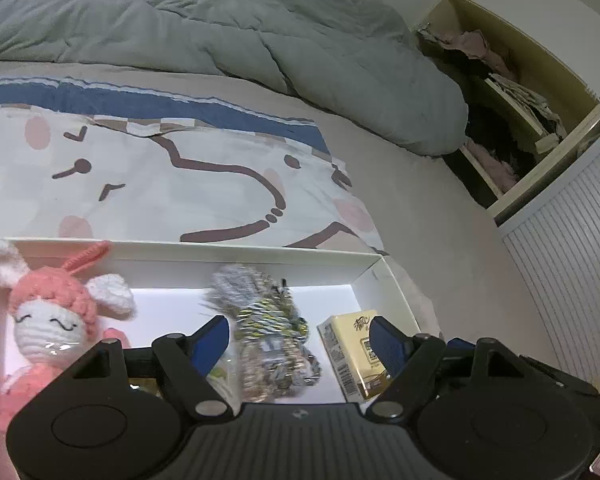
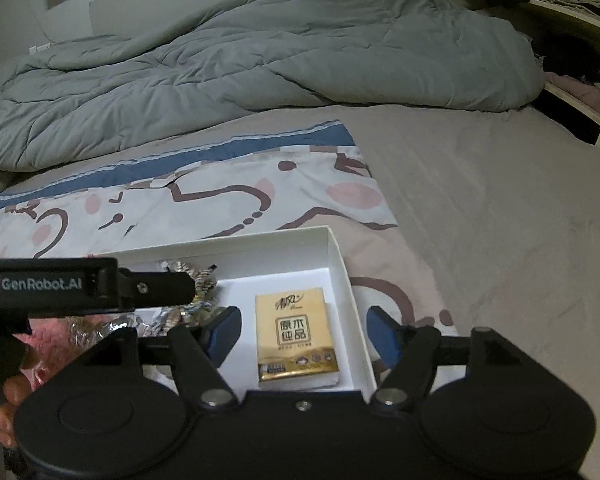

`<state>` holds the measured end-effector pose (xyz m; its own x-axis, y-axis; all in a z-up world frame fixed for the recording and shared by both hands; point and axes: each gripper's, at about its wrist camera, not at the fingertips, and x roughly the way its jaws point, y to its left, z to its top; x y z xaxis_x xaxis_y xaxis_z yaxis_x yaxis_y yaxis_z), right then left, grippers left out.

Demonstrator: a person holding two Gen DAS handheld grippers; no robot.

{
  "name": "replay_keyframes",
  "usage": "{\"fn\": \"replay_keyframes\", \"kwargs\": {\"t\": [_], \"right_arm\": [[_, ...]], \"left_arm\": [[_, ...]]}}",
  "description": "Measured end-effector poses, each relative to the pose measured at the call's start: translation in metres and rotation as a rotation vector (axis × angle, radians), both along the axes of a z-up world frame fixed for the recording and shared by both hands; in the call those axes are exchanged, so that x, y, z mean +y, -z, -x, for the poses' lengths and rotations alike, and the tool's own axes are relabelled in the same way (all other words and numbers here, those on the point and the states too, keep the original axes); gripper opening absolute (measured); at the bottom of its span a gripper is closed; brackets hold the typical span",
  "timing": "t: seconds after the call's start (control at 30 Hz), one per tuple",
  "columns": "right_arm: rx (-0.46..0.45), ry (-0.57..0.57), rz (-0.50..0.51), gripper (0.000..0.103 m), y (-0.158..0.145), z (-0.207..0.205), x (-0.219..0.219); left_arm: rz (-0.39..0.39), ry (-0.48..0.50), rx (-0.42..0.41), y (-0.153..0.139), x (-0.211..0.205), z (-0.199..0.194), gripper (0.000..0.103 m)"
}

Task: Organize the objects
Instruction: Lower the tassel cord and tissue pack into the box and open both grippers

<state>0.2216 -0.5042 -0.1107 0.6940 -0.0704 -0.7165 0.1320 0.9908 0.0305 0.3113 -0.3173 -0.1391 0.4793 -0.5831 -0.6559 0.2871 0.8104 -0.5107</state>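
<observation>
White cardboard box on the bed holds our things – a crochet bunny at its left, a foil-wrapped bundle in the middle, a yellow tissue pack at its right. Left gripper and right gripper hover over it, both jaws apart, gripping nothing

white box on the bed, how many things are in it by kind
crocheted bunny doll: 1
silvery foil-wrapped bundle: 1
yellow tissue pack: 1
total: 3 in the white box; anything hidden behind the hand-held grippers is not counted
</observation>
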Motion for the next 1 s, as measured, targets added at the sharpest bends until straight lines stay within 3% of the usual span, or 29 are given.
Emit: {"fn": "replay_keyframes", "kwargs": {"t": [0.5, 1.0], "right_arm": [[-0.012, 0.065, -0.040, 0.069, -0.016, 0.032, 0.003], [-0.072, 0.082, -0.034, 0.069, -0.071, 0.083, 0.040]], "left_arm": [[-0.089, 0.025, -0.042, -0.028, 0.020, 0.031, 0.078], [-0.117, 0.049, -0.145, -0.099, 0.063, 0.093, 0.078]]}}
